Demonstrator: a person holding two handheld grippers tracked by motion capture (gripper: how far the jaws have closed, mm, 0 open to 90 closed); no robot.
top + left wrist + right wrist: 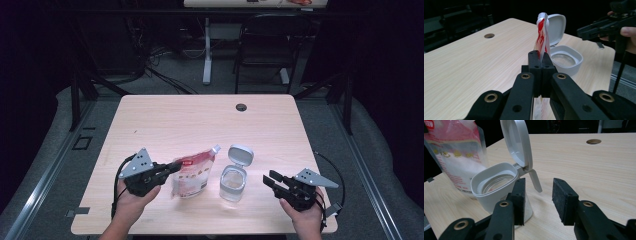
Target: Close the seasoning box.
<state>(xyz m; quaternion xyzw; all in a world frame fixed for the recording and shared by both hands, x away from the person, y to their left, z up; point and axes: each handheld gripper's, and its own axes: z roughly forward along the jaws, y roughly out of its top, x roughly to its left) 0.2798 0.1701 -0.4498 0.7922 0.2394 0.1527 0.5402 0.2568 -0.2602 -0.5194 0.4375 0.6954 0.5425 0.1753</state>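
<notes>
— Where's the pouch (191, 172)?
— Upright near the counter's (200, 120) front, just left of the open-lidded jar (233, 181); the left gripper (172, 167) has its jaws pinching the pouch's edge.
— The right gripper (270, 179)?
— Jaws spread, holding nothing, just right of the jar. Bare wood lies behind.

1. The pouch (457, 157) carries a small red label with white characters at its top corner, too cropped and blurred to read (it sits far up and left of the right gripper's fingers (520, 195)).
2. Rows of fine red print run down the pouch's lower face, illegible.
3. No other writing can be read.
</notes>
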